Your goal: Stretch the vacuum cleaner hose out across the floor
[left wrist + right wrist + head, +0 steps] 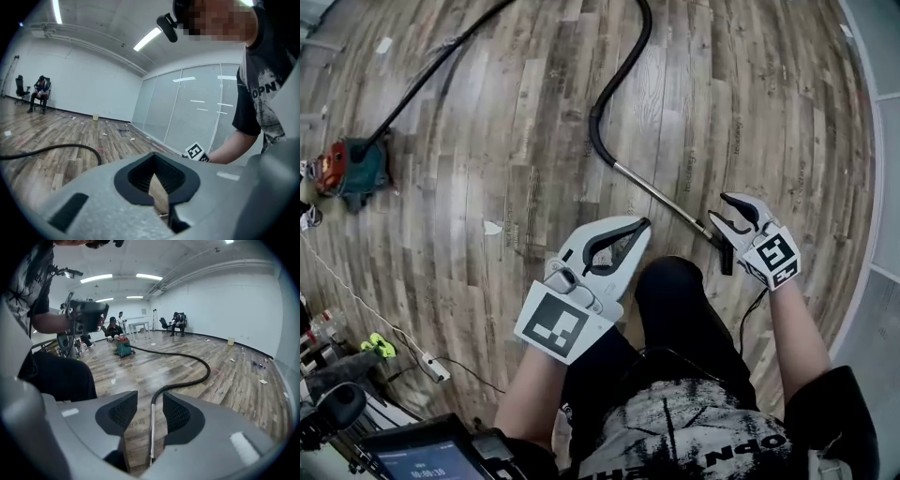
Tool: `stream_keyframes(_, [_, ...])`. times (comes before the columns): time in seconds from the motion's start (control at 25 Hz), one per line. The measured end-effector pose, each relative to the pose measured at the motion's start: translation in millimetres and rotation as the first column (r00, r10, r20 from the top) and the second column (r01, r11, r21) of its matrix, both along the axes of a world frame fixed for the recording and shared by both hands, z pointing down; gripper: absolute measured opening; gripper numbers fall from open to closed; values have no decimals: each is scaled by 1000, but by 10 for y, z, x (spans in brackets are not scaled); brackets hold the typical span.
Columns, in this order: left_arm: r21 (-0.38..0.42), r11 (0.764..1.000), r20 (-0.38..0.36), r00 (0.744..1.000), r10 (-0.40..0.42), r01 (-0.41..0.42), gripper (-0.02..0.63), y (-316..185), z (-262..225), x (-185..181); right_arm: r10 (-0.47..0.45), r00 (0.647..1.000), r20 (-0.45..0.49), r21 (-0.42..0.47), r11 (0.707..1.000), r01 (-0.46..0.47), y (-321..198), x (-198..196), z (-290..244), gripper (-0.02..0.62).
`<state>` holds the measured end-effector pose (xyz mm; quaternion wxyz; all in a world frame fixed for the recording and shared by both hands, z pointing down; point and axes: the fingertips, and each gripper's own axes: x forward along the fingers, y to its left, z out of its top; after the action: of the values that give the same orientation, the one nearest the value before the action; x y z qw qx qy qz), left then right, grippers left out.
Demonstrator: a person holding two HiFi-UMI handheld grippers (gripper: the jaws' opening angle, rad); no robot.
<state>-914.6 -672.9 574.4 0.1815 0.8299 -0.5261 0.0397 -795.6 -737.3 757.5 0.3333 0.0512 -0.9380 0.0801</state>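
Observation:
The teal and red vacuum cleaner [352, 171] stands on the wood floor at the left. Its black hose [623, 70] loops away past the top edge and comes back to a curved handle, then a metal tube [661, 195] that ends at a black nozzle [725, 253]. My right gripper [722, 211] is open just over the tube's near end. In the right gripper view the tube [151, 432] lies between the right gripper's [150, 411] parted pads, which do not press on it. My left gripper [642, 225] is shut and empty, above my knee. The hose [56, 149] curves on the floor beyond the left gripper [154, 180].
A white power strip [431, 367] with its cable, a green object [380, 347] and a screen [422, 459] sit at the lower left. A white scrap [492, 227] lies on the floor. The wall base [872, 187] runs down the right. People sit far back [178, 322].

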Motion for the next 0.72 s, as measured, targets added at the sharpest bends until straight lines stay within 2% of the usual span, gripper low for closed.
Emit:
stream_keyframes(0.08, [6,1000,-18,1000,-10,10,-2,-44,399,51,-7,999,-52,-1,1000,7,-35,40,767,203])
stream_keyframes(0.24, [3,998,-70,996,-56,56,-2,54,1076,135,-32,985,-170,-59,998,23,107,209,2279,221])
stream_keyframes(0.36, [-10,993,-62,991,-118,117,0,175,1392,118,-83,966,-246,-104,993,59,266,271,3223,221])
stream_keyframes(0.52, [-16,987,-26,986,-163,163,0,243,1554,240,-138,926,-353,-179,981,78,433,444,4052,217])
stream_keyframes(0.72, [-76,977,19,980,-196,197,-2,261,1762,418,-179,848,-498,-216,973,78,401,592,4731,215])
